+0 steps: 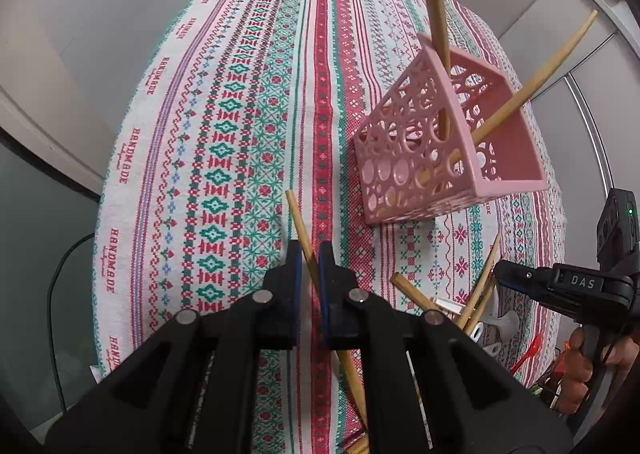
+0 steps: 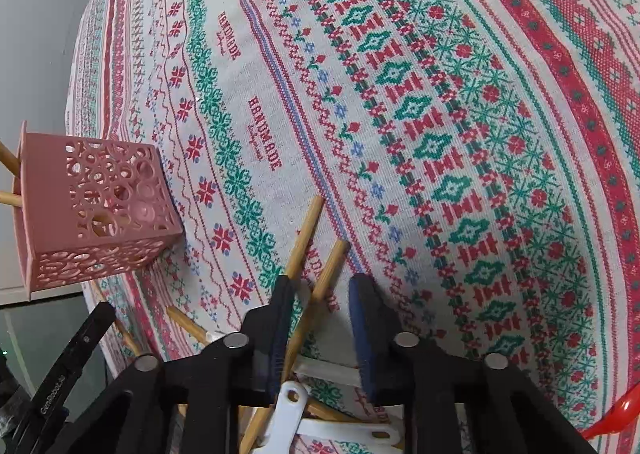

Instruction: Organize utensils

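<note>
With its jaws clenched on a single bamboo chopstick (image 1: 301, 230), the left gripper (image 1: 310, 254) hangs short of the pink basket (image 1: 420, 158), which is the landmark for everything below. That stick runs slantwise through the pads, its free end nearest the basket. Right gripper (image 2: 320, 294): jaws released and wide apart, straddling two more chopsticks (image 2: 316, 254) in the loose pile (image 1: 476, 306) on the near side of the basket, not pinching them as far as I can tell. White spoons (image 2: 288, 410) lie under that pile; a red spoon (image 2: 616, 414) lies farther off again. Basket already holds two chopsticks (image 1: 436, 26), leaning outward over its rim. Judgement: left stick goes in next. Raise it above the rim, tip it upright, release only once its lower end is inside. Risk: nudging the light basket or the leaning sticks.
</note>
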Demonstrator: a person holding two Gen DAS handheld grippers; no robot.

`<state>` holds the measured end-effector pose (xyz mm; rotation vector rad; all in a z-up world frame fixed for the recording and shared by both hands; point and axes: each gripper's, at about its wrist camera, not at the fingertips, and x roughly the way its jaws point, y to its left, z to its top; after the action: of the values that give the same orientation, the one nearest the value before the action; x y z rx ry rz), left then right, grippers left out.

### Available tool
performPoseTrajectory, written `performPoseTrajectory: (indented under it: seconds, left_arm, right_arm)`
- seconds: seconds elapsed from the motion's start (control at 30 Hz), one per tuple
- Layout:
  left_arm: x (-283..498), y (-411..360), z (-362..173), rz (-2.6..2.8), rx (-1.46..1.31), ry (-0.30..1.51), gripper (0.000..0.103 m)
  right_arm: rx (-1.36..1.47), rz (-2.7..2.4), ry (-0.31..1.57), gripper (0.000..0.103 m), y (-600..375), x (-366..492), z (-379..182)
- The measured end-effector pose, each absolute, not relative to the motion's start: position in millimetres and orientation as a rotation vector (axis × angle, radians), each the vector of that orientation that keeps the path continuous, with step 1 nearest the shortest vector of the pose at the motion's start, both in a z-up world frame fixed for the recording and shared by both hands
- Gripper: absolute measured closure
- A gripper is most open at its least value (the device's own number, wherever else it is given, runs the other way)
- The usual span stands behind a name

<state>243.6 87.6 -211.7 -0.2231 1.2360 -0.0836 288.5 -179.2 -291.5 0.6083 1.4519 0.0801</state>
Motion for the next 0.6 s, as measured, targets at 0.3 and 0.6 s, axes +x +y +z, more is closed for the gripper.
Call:
performPoseTrajectory:
  seconds: [0.3, 0.6]
  left_arm:
    - [244, 78, -207, -0.055, -0.164, 1.212, 0.094]
    - [241, 80, -188, -0.056, -0.153, 1.151, 0.095]
  right_arm:
    - [0.459, 0.001, 1.423, 0.091, -152, 288, -285]
    - [0.601, 0.048, 1.388, 0.098, -150, 306, -289]
